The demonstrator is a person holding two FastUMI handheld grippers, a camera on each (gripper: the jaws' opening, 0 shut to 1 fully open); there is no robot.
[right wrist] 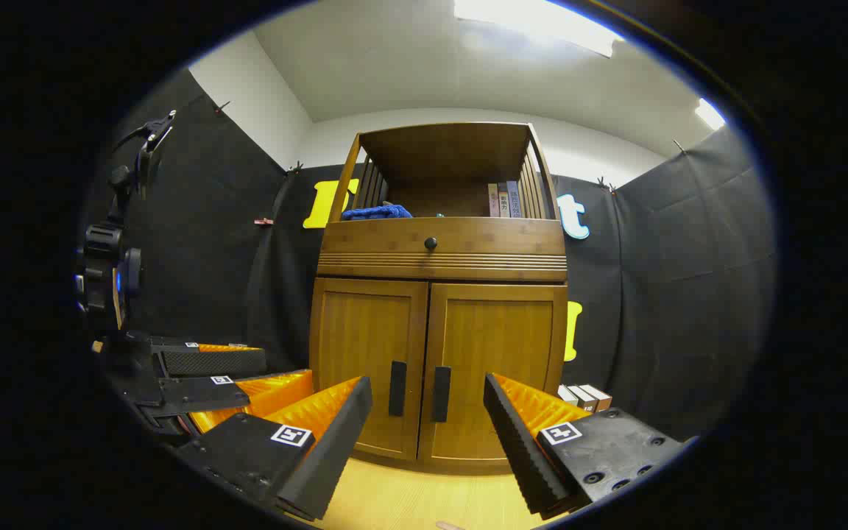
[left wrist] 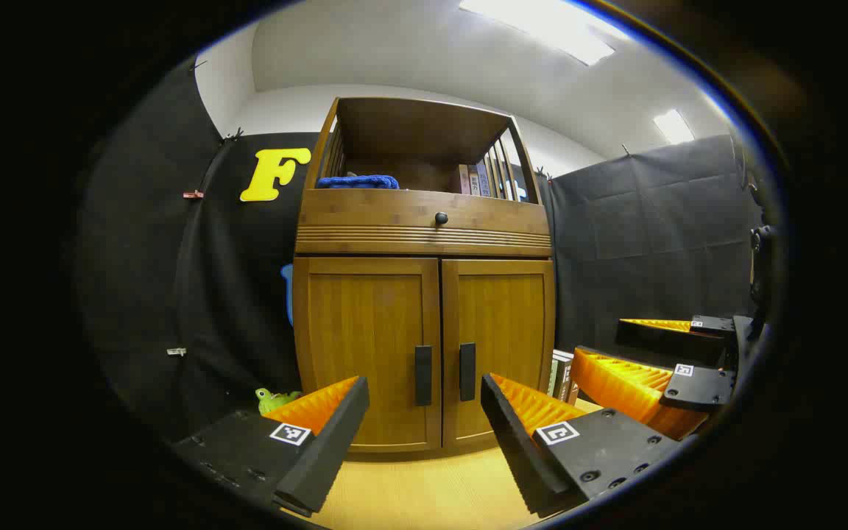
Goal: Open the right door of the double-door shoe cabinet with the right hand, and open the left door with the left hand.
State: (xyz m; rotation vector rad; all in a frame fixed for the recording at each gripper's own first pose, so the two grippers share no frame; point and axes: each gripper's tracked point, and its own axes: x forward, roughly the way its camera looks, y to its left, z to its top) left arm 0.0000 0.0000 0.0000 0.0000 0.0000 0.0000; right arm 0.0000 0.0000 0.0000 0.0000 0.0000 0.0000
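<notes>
1. Shoe cabinet: wooden, upright on a pale wood floor, in front of the black cloth wall. Seen head-on in both views.
2. Left door and right door: both closed, flush w/ the frame, meeting at the centre seam.
3. Left handle and right handle: dark vertical bars, side by side at the inner door edges, nothing touching them.
4. Drawer front w/ small dark knob above the doors; open shelf on top holds a blue cloth at left and books at right.
5. Left gripper: jaws spread wide, holding nothing; short of the cabinet, handles seen in the gap between the fingers.
6. Right gripper: jaws likewise spread, empty; apart from the doors, roughly centred on the handles. Also seen at right edge of left gripper view.
7. Small green toy on the floor at the cabinet's left foot; more books on the floor beside its right foot.
</notes>
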